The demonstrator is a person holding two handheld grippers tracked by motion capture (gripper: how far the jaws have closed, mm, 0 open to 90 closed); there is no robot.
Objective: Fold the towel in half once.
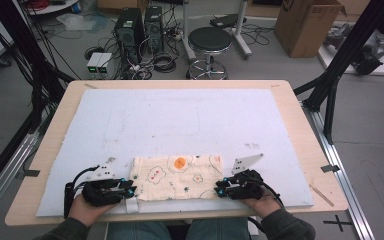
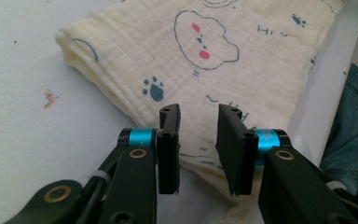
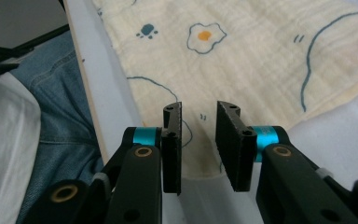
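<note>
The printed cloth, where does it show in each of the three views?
High view: printed cloth lies at the near edge of the white mat, bottom centre.
Left gripper view: upper centre and right.
Right gripper view: upper centre and right.
Shared landmark: the mat's near edge.

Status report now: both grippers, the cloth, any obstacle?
Left gripper open, over cloth's near left corner. Right gripper open, over near right corner. Cloth folded, flat on white mat. Nothing in the way.
</note>
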